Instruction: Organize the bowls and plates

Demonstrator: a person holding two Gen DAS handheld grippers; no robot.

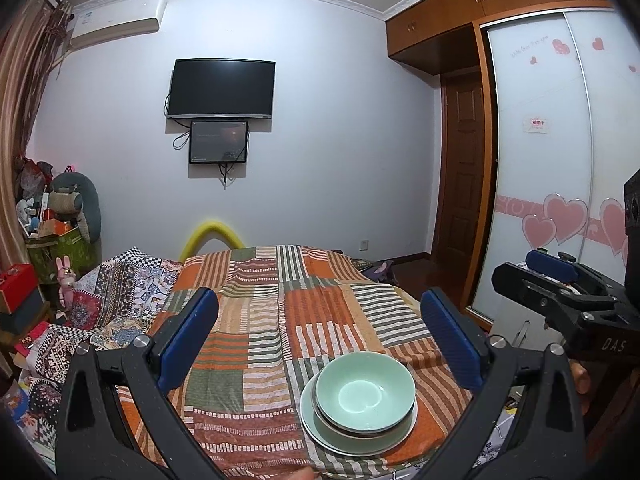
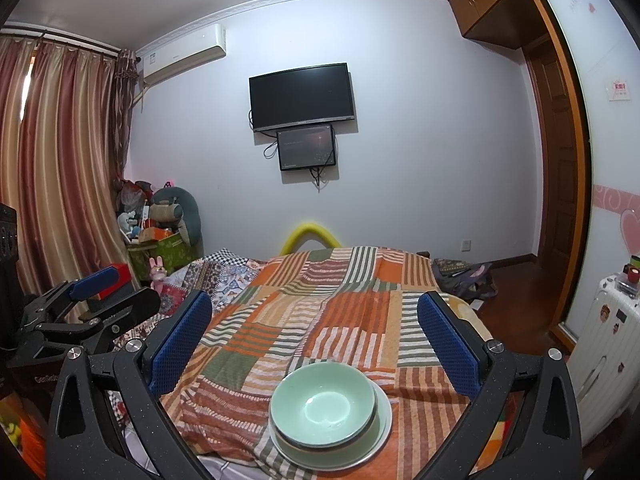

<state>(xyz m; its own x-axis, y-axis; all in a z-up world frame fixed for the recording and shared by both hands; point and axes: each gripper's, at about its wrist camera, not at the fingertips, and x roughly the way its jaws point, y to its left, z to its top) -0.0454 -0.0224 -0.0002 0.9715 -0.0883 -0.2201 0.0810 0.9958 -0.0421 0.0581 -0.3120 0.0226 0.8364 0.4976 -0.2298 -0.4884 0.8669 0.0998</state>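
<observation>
We see the green bowl [image 2: 323, 404] nested on plates [image 2: 382, 432] near the bedspread's [image 2: 352, 320] front edge, left gripper [image 1: 320, 344] and right gripper [image 2: 314, 340] both spread wide, empty; soft bedding could tip the stack if nudged.

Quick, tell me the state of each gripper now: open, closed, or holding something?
Left gripper: open, holding nothing, above the green bowl.
Right gripper: open, holding nothing, above the same bowl and plate.
</observation>
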